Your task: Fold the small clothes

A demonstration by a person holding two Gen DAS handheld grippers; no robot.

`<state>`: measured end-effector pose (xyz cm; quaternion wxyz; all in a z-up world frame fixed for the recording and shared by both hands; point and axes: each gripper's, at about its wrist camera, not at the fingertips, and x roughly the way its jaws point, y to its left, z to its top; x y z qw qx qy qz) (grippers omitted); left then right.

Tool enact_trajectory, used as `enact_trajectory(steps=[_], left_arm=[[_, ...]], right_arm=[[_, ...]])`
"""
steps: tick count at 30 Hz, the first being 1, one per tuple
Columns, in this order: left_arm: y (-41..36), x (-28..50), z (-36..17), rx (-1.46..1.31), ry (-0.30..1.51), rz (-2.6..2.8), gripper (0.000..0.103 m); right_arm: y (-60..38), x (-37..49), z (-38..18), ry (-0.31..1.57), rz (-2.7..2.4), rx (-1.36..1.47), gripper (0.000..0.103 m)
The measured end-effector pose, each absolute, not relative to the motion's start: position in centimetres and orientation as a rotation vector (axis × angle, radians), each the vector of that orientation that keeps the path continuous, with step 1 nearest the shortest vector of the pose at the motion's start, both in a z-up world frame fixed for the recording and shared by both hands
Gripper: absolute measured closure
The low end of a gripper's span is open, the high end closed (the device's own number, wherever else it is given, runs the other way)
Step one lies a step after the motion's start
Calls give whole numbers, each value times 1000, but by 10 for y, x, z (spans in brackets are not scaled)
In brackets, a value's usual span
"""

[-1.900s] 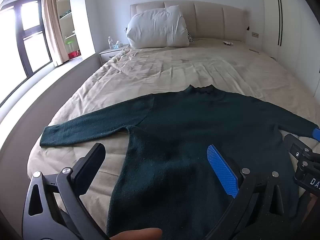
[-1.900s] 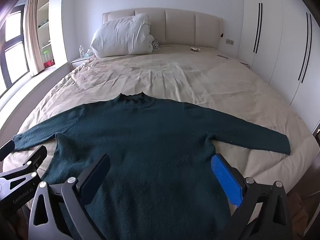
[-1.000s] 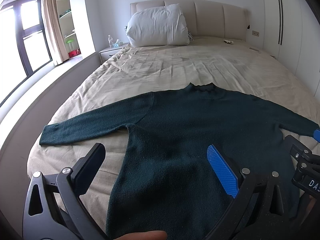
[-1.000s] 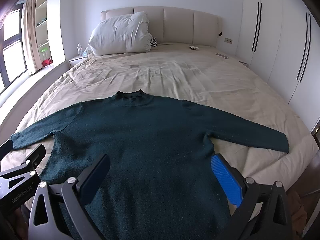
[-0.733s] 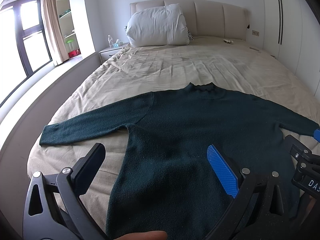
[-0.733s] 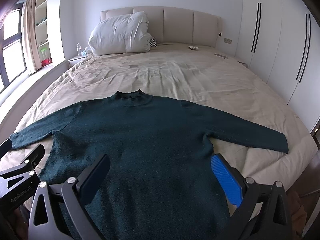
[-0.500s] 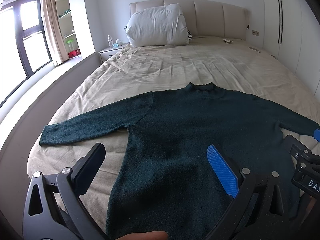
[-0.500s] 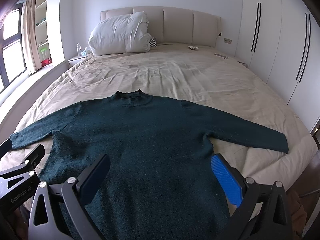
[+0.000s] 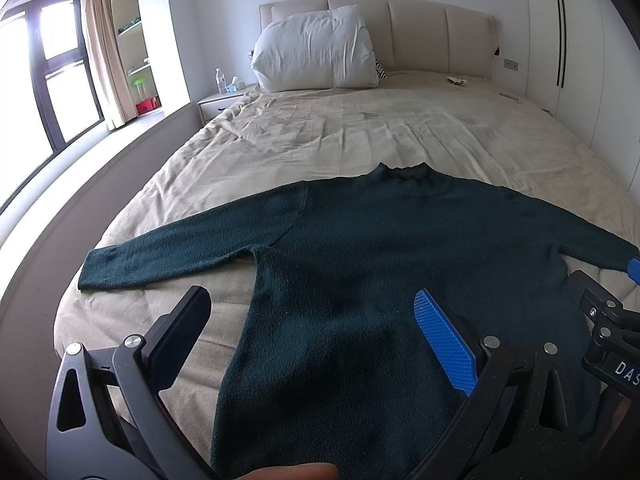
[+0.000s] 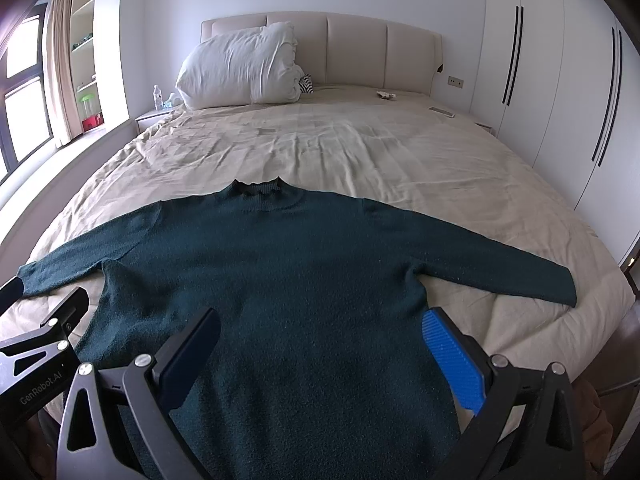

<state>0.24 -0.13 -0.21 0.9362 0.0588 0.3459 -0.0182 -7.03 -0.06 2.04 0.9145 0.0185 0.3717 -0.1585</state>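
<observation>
Wide bed with creased beige sheet [image 10: 380, 152]: work surface, soft and yielding, filling most of both views.

Dark green long-sleeved knitted sweater [image 10: 280, 280]: spread flat and face-up on the near half of the bed, collar toward the far headboard, both sleeves stretched out left and right, hem at the near edge. Judged light, limp and thick-knit, with no stiffness (likely to sag and stretch if lifted by one point). Not slippery, not fragile. Best taken at a sleeve cuff [image 9: 96, 272] or at the hem corners, pinching both layers.

Left gripper [image 9: 316, 320]: jaws spread wide, empty, poised above the left part of the hem, aimed toward the headboard.

Right gripper [image 10: 324, 336]: jaws likewise wide apart, empty, poised above the near right body of the sweater.
</observation>
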Motion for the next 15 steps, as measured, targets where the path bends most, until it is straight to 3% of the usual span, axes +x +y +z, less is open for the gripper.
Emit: enact_trajectory(steps=[15], left_arm=[[0,0,-5,119,709,-38,0]], right_arm=[[1,-70,20,766,-326,36,0]])
